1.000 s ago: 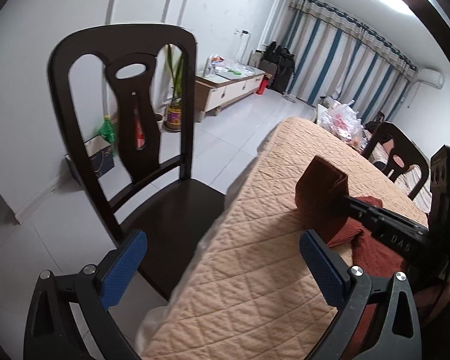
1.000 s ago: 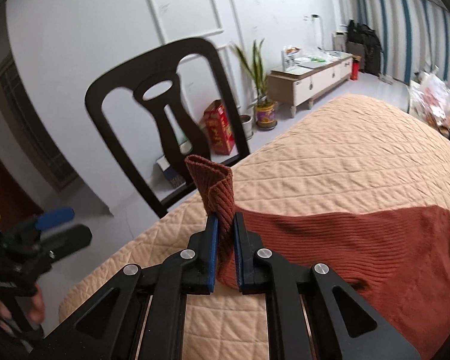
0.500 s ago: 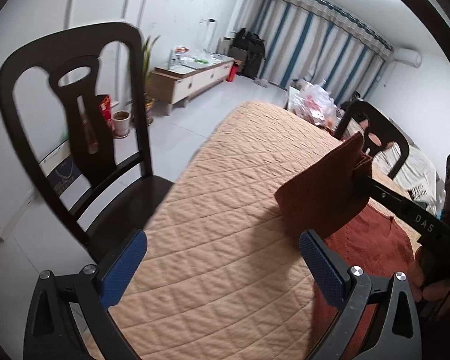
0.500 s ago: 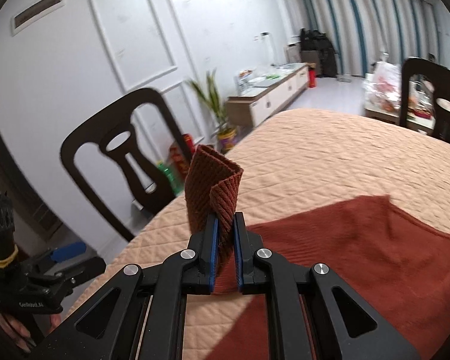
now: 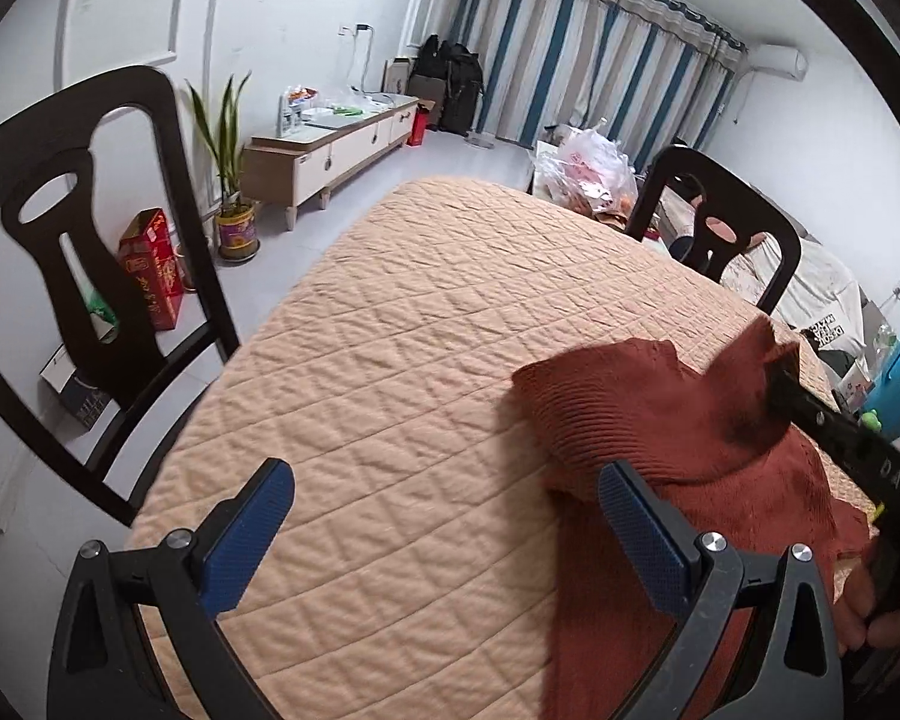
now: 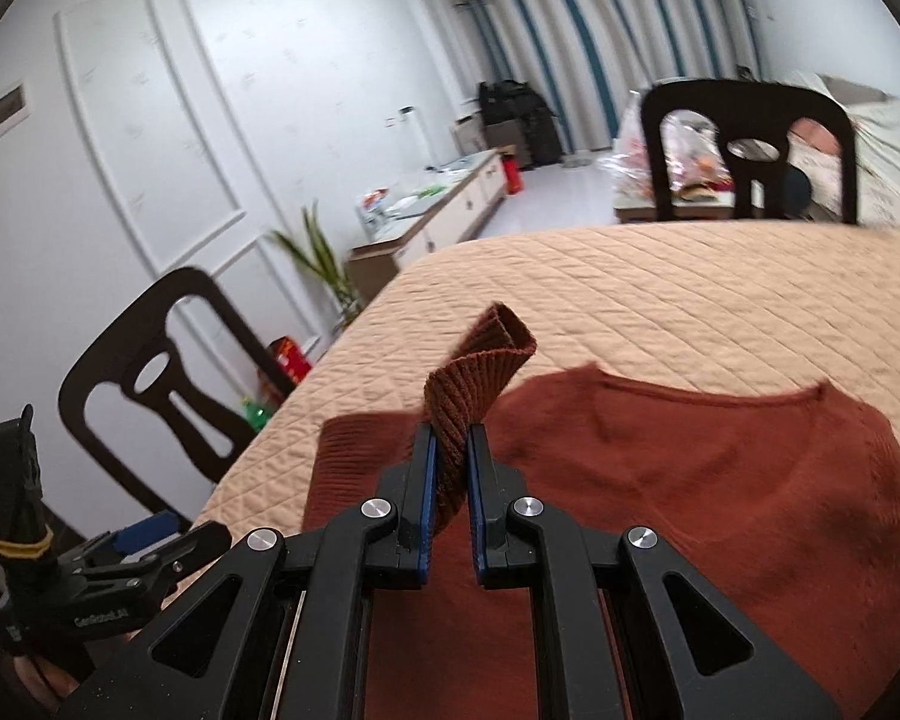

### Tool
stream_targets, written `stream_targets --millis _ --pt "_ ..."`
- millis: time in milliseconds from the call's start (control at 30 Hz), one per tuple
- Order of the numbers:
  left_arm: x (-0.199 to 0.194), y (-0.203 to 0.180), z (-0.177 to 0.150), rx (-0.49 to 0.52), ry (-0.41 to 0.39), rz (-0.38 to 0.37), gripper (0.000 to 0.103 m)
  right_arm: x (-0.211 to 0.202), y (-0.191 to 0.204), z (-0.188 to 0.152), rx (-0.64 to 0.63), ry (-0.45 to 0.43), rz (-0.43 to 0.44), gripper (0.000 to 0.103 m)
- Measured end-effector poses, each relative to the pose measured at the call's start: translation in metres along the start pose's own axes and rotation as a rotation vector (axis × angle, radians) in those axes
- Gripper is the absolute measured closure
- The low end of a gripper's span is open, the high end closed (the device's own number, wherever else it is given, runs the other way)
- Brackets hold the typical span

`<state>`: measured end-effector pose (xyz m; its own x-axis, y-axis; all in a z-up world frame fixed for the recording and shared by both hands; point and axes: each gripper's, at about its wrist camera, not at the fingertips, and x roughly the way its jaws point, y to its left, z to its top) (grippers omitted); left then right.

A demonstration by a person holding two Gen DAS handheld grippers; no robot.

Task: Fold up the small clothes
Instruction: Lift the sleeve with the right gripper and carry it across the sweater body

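Rust-red ribbed knit, the small sweater lies on the quilted tablecloth, body flat, neckline showing. One sleeve end stands pinched in the right gripper, carried over the body: judged a first fold underway, the rest undone. The left gripper, jaws wide and empty, hovers angled down over bare cloth beside the sweater's edge.
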<state>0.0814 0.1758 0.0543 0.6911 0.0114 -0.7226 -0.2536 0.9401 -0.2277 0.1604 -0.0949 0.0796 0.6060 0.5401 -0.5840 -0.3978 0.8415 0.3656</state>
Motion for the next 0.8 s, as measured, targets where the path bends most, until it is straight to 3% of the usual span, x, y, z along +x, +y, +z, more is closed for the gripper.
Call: stream_targets --millis 300,500,800 --pt "0.031 -0.027 0.012 0.043 0.036 0.008 0.0 -0.002 -0.029 -0.012 0.044 0.02 -0.056 0.094" --pt "0.051 -0.052 0.011 0.132 0.049 0.068 0.0 -0.002 -0.04 -0.019 0.085 0.017 -0.088 0.093" --pt "0.066 -0.051 0.007 0.131 0.081 0.118 0.0 -0.006 -0.065 -0.038 0.172 0.089 -0.098 0.093"
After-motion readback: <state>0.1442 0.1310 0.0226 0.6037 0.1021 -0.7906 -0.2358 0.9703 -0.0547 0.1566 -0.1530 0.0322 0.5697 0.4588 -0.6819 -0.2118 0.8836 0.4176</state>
